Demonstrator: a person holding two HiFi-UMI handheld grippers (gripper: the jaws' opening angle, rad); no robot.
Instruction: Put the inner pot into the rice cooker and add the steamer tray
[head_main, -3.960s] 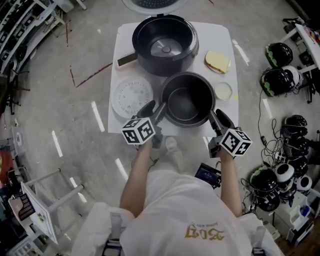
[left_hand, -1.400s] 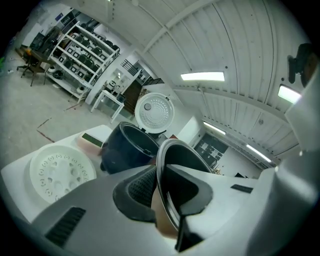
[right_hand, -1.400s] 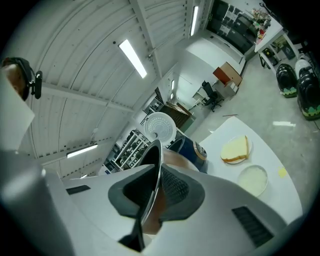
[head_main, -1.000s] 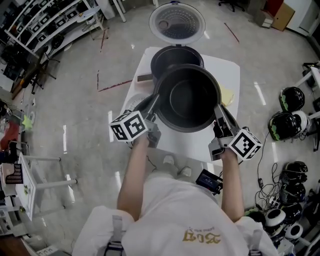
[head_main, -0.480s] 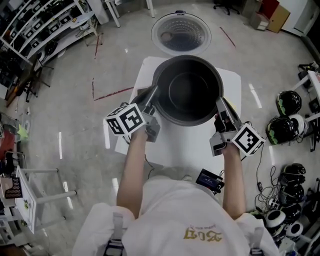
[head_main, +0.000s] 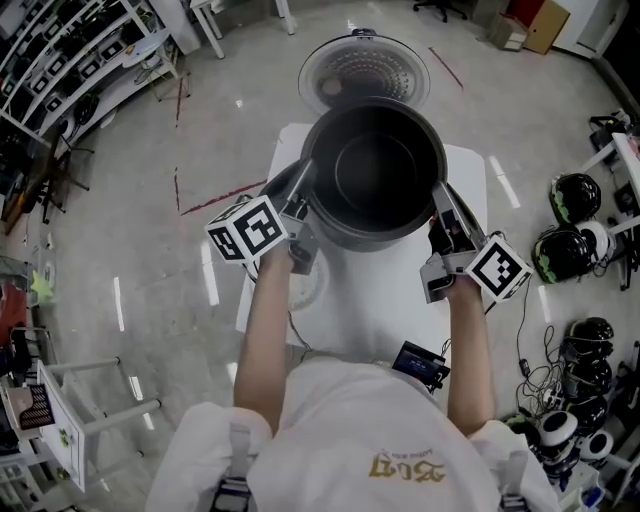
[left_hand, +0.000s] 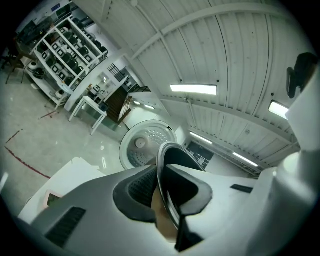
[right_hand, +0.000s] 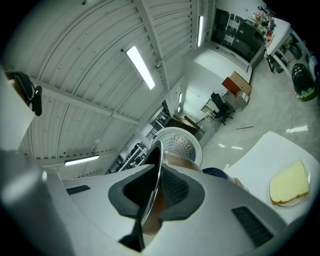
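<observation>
The dark inner pot (head_main: 375, 170) hangs in the air above the white table (head_main: 370, 300), held by its rim on both sides. My left gripper (head_main: 303, 195) is shut on the left rim and my right gripper (head_main: 441, 208) on the right rim. In the left gripper view the thin pot rim (left_hand: 167, 200) runs between the pads of the left gripper (left_hand: 165, 186). The right gripper view shows the rim (right_hand: 150, 197) clamped in the right gripper (right_hand: 157, 189). The pot hides the rice cooker body; the cooker's open round lid (head_main: 363, 72) shows behind it. Part of the white steamer tray (head_main: 304, 287) peeks out beside my left arm.
A yellow item on a small plate (right_hand: 290, 185) lies on the table's right side. Helmets (head_main: 565, 250) and cables lie on the floor to the right, shelving (head_main: 60, 60) stands at the far left, and a small device (head_main: 420, 362) sits by the table's near edge.
Both grippers have carried the pot away from me and slightly upward. It now covers the cooker opening that showed behind it a second ago.
</observation>
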